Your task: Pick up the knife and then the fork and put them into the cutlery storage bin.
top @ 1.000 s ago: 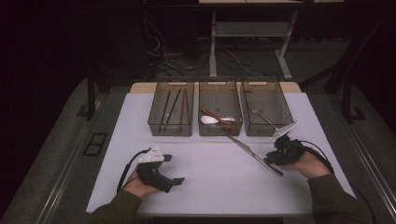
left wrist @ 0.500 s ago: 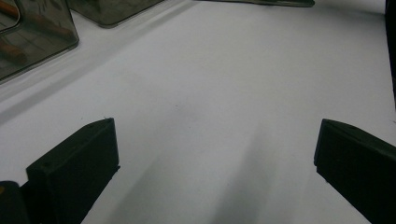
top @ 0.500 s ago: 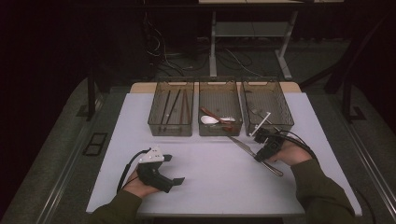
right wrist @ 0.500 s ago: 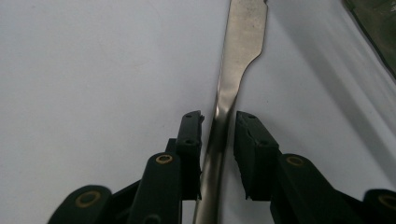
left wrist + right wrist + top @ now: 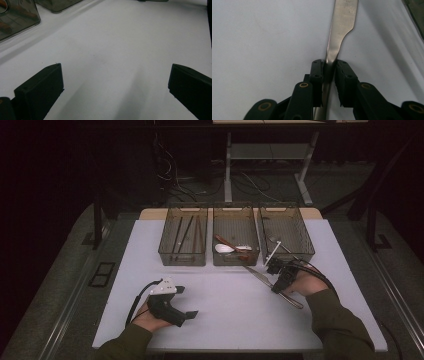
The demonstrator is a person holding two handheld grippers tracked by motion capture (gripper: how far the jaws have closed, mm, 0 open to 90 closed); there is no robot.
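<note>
Fingers (image 5: 343, 75) of my right gripper (image 5: 329, 65) pinch the neck of a steel table knife (image 5: 342, 22), blade pointing ahead and lying low over the white bench (image 5: 225, 320), just short of the three smoked bins. My left gripper (image 5: 115, 82) idles over bare bench, its fingers spread wide with nothing between them. From the high view the knife (image 5: 258, 276) lies slantwise before the middle bin (image 5: 235, 257), its handle trailing under my hand. As I judge it, the grip is narrow on smooth metal: a quick lift could let the knife swivel or slide out, and the long blade could catch the bin's rim on the way in.
</note>
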